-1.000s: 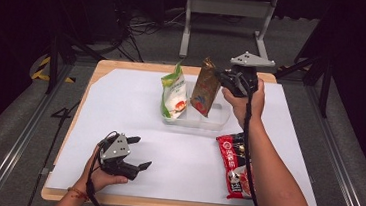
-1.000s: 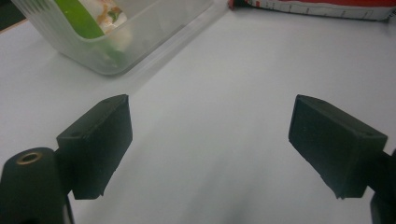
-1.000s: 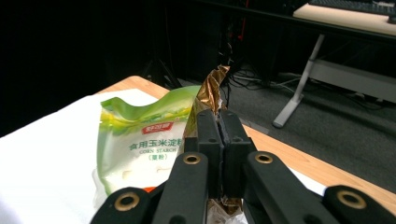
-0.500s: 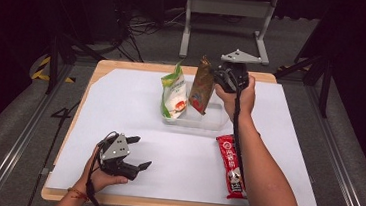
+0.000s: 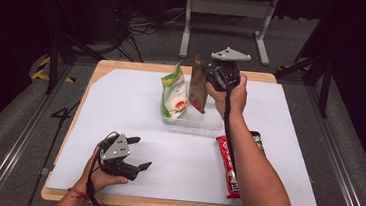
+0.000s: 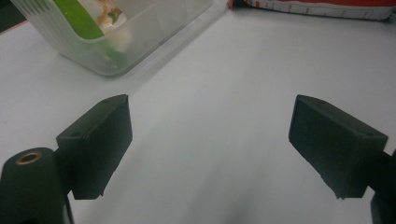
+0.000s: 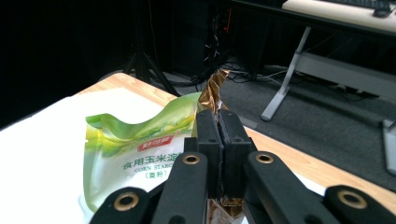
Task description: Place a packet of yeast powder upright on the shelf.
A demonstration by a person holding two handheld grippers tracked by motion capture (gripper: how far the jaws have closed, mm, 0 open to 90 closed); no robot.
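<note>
Your right claw [image 7: 218,122] clamped brown foil pouch [image 5: 197,86] above clear plastic tub [image 5: 204,121]; left claw [image 5: 136,153] rested wide apart on white surface [image 5: 121,92].

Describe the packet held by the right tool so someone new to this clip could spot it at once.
Start at the clear plastic tub near the far middle of the white table. Two pouches stand in it: a green corn starch bag and, beside it, the brown packet. The brown one is narrower, has a crinkled gold-brown top, and is pinched by the right tool.
</note>
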